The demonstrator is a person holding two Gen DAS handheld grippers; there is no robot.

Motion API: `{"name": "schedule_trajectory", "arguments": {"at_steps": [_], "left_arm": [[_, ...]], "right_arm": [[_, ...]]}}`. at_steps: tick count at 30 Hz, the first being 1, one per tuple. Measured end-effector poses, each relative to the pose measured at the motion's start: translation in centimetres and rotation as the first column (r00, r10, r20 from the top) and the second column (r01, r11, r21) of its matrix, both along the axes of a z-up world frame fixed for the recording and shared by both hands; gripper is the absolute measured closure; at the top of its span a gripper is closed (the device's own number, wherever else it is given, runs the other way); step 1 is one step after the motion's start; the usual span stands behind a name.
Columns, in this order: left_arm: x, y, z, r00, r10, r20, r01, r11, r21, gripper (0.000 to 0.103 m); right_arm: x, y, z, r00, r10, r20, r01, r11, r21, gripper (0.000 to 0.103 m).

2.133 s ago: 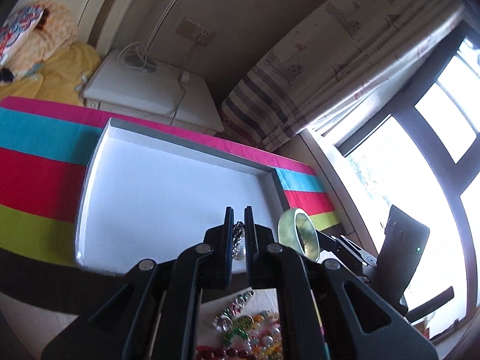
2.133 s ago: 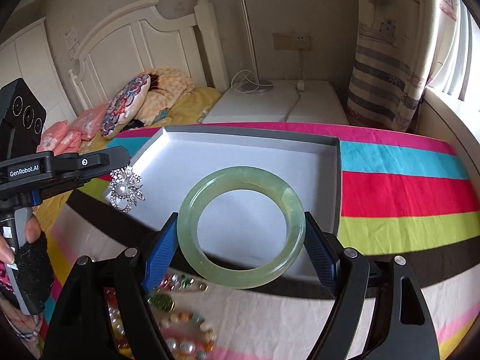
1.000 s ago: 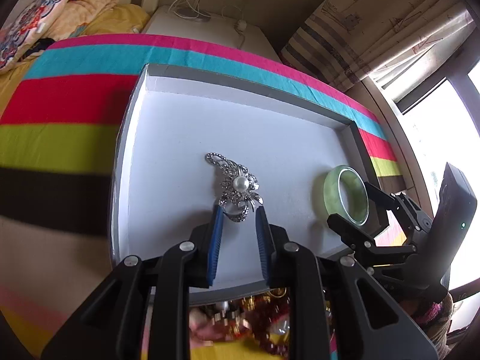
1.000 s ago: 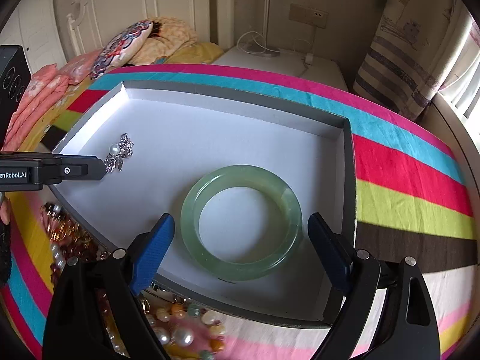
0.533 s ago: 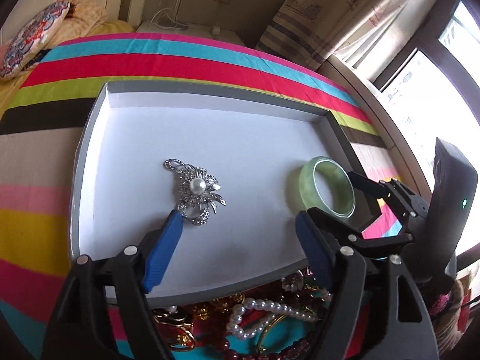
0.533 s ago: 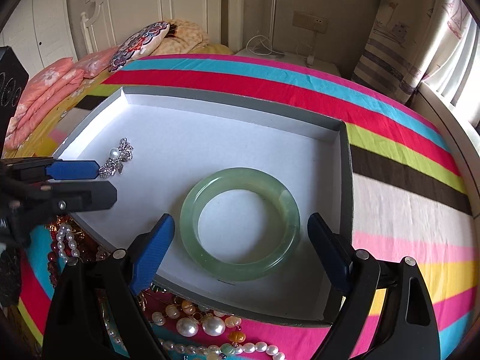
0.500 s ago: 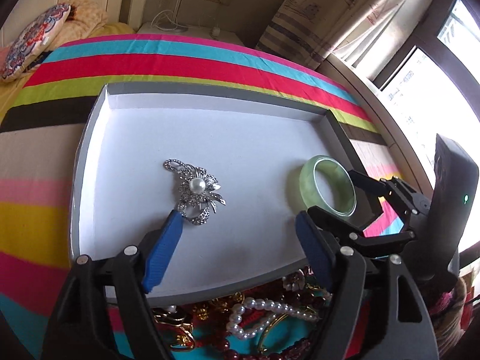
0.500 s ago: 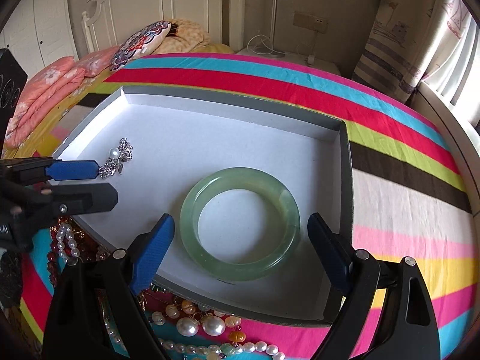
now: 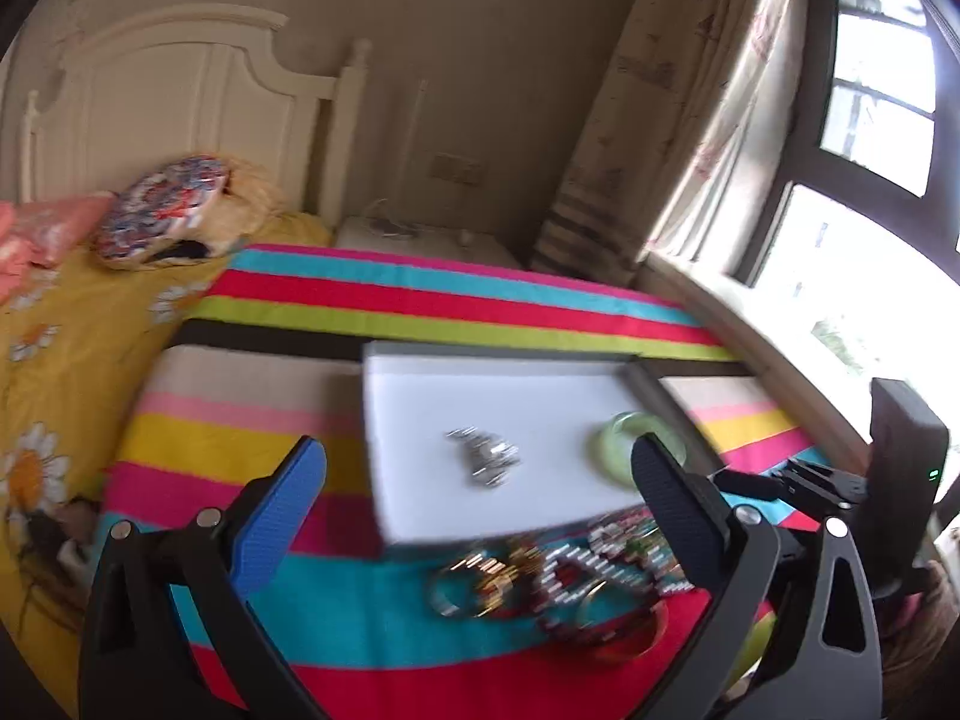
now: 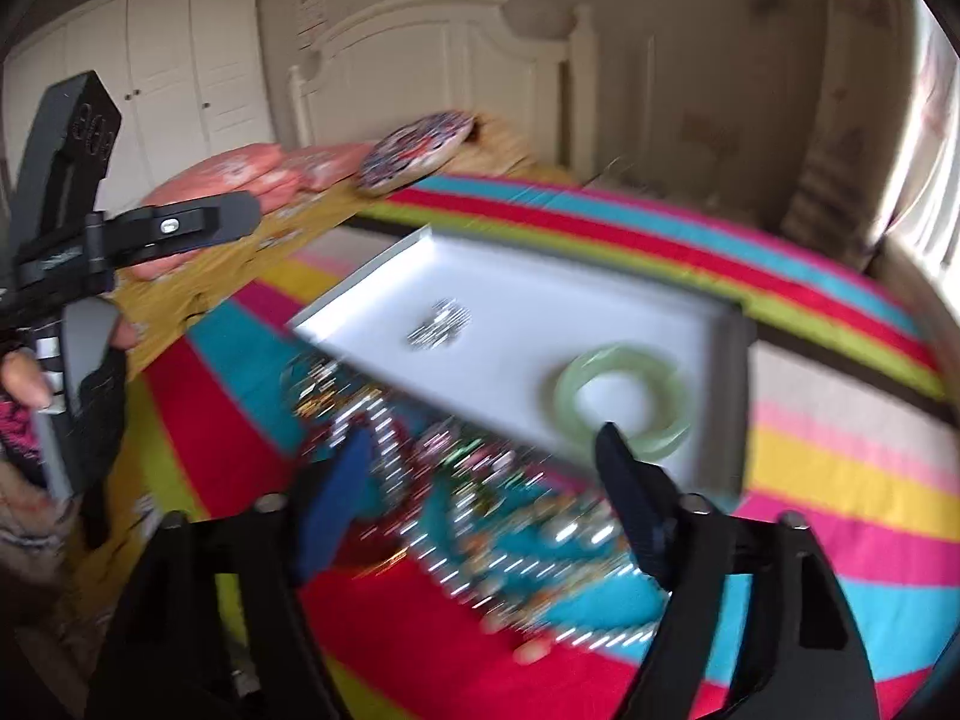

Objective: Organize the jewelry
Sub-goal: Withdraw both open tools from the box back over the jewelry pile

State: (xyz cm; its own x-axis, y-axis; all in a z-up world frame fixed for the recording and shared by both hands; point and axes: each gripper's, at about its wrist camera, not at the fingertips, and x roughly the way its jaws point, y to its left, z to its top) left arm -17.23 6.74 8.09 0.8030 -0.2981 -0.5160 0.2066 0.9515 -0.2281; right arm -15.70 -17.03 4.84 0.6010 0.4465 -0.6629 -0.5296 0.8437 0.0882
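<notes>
Both grippers now pulled back from tray; left gripper, right gripper jaws wide apart, empty. Brooch, bangle lie inside. Jewelry pile beside tray: light, slippery, tangles; take one strand.

Silver brooch and green bangle flat inside white tray, tangled jewelry pile just beside it

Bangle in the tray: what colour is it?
Pale translucent green; the bangle shows best in the right wrist view.
</notes>
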Motion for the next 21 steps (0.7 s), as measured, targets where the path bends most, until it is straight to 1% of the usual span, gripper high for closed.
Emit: {"name": "schedule_trajectory", "arguments": {"at_steps": [1,3,4,5,6,7,10,11,12,13,15,17,19,20,21], "left_arm": [[-0.7,0.6,-0.6,0.999,0.032,-0.008,-0.032,0.999,0.012,0.002],[-1.6,1.8,-1.7,0.996,0.085,-0.01,-0.085,0.996,0.024,0.002],[-2.3,2.2,-2.5,0.993,0.115,-0.008,-0.115,0.993,0.031,0.002],[-2.9,2.5,-3.1,0.992,0.126,-0.007,-0.126,0.992,0.032,0.002],[-3.4,2.6,-3.7,0.992,0.128,-0.006,-0.128,0.991,0.037,0.002],[-3.0,2.1,-4.2,0.992,0.13,-0.004,-0.129,0.99,0.051,0.002],[-3.7,1.4,-4.9,0.987,0.153,0.046,-0.158,0.978,0.132,0.002],[-4.1,1.1,-5.1,0.983,0.164,0.076,-0.175,0.971,0.164,0.002],[-4.4,0.7,-5.3,0.982,0.168,0.091,-0.182,0.967,0.18,0.002],[-4.6,0.3,-5.4,0.981,0.163,0.106,-0.182,0.963,0.2,0.002],[-4.9,-0.2,-5.7,0.984,0.138,0.109,-0.159,0.963,0.218,0.002],[-4.9,-0.7,-5.9,0.987,0.119,0.108,-0.14,0.965,0.22,0.002],[-4.7,-1.1,-6.3,0.99,0.105,0.097,-0.125,0.967,0.223,0.002],[-4.6,-1.1,-6.4,0.991,0.099,0.087,-0.116,0.969,0.219,0.002],[-4.5,-1.0,-6.5,0.993,0.088,0.073,-0.102,0.974,0.204,0.002]], "right_arm": [[-0.4,0.2,-0.5,0.999,0.018,-0.032,-0.017,1.0,0.025,0.046],[-0.7,0.7,-1.3,0.995,0.044,-0.087,-0.038,0.996,0.076,0.058],[-0.8,1.1,-1.5,0.994,0.054,-0.099,-0.046,0.995,0.086,0.059],[-1.0,1.6,-1.6,0.993,0.061,-0.099,-0.054,0.996,0.075,0.061],[-1.3,2.0,-1.7,0.993,0.063,-0.1,-0.057,0.996,0.063,0.061],[-1.2,2.4,-1.9,0.992,0.064,-0.113,-0.059,0.997,0.055,0.062],[-0.9,2.5,-2.1,0.989,0.043,-0.138,-0.036,0.998,0.052,0.062],[-0.5,2.1,-2.3,0.988,0.033,-0.15,-0.026,0.998,0.05,0.062],[-0.3,2.0,-2.5,0.985,0.029,-0.168,-0.02,0.998,0.057,0.062],[-0.1,1.8,-2.7,0.982,0.024,-0.188,-0.011,0.997,0.071,0.062],[0.6,1.7,-3.2,0.976,0.022,-0.218,0.0,0.995,0.098,0.062],[1.1,1.5,-3.6,0.966,0.03,-0.255,0.007,0.99,0.144,0.062],[1.6,1.4,-4.0,0.96,0.032,-0.279,0.017,0.985,0.173,0.065],[1.9,1.3,-4.2,0.956,0.031,-0.291,0.024,0.983,0.183,0.068],[2.1,1.2,-4.2,0.954,0.029,-0.3,0.031,0.981,0.191,0.076]]}}
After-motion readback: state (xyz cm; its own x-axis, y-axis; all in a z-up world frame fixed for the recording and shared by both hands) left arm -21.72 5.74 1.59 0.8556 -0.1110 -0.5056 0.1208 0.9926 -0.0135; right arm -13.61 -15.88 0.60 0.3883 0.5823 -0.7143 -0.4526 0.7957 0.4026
